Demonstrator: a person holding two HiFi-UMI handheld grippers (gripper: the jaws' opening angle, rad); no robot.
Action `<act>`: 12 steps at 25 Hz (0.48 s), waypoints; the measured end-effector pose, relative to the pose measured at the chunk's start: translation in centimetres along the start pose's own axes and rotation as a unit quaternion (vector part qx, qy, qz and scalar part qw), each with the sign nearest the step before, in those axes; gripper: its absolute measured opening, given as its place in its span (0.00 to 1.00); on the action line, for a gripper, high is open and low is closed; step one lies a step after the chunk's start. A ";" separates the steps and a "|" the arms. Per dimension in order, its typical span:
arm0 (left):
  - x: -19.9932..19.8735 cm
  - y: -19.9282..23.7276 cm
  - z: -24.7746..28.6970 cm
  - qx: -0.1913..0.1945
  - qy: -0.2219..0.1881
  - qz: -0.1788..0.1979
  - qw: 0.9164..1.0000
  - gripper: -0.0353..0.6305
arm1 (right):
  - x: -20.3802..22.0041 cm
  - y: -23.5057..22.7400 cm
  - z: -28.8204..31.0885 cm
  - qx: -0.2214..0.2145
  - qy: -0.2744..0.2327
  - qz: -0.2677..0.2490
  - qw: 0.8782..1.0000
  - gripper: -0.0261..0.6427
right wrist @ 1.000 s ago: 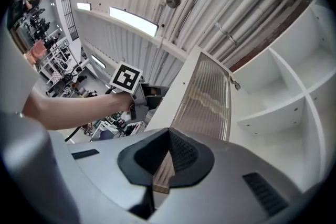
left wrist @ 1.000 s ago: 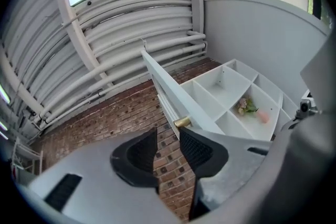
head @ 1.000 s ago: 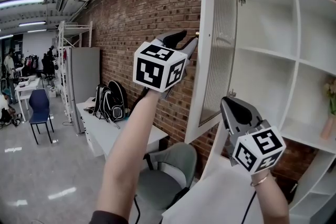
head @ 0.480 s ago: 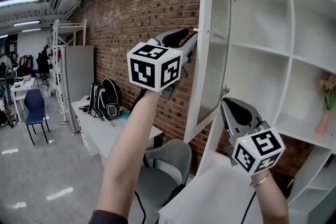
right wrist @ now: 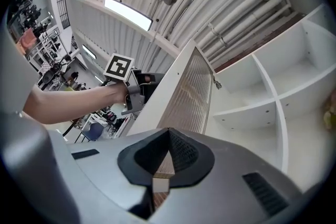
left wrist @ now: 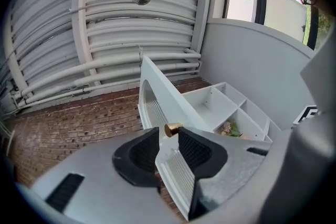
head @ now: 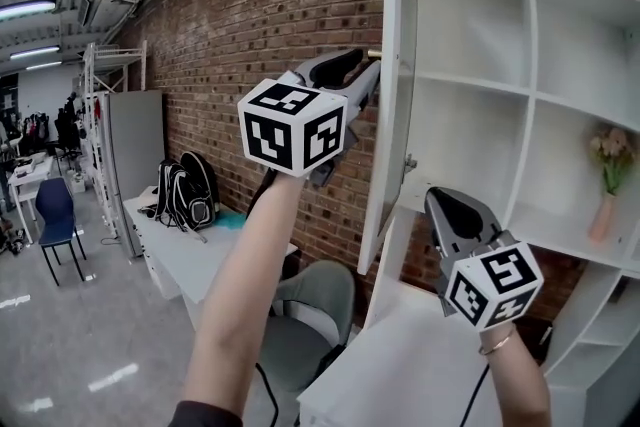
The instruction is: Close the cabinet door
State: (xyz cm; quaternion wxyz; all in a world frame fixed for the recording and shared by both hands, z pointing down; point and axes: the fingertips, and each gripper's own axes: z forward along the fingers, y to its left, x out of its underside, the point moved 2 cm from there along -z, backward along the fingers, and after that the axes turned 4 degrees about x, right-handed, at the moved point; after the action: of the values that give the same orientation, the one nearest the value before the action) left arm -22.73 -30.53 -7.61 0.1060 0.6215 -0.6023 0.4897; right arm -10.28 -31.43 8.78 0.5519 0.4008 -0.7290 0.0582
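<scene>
The door (head: 398, 95) stands wide open, swung out from the left side of the white cabinet (head: 530, 95) and seen almost edge-on from the head view, its ribbed pane facing right. A small brass knob (head: 374, 54) sticks out to the left near its free edge. The left gripper (head: 365, 75) reaches up to that edge from the left; its jaws are clamped on the door frame just below the knob, one pad on each face. The right gripper (head: 445, 200) is lower and nearer, to the right of the door and apart from it, jaws together with nothing between them. On a far right shelf stands a vase (head: 603, 215) of flowers. Left of the cabinet runs a brick wall (head: 250, 15), with a grey chair (head: 310, 315), a white table (head: 180, 245) and a backpack (head: 185, 190) below.
</scene>
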 end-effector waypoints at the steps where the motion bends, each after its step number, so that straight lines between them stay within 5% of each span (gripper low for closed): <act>1: -0.1 -0.3 0.3 0.004 -0.002 -0.001 1.000 0.21 | 0.0 -0.3 -0.2 0.005 0.002 -0.002 1.000 0.04; 12: -0.7 -4.4 3.1 0.058 -0.019 0.004 0.998 0.23 | 0.1 -3.1 -3.9 0.057 0.021 -0.014 0.998 0.04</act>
State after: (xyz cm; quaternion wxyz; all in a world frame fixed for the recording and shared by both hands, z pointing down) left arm -17.33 -31.26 -7.66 0.0569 0.6333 -0.5772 0.5124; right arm -5.32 -31.56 9.23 0.5444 0.4404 -0.7068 0.1003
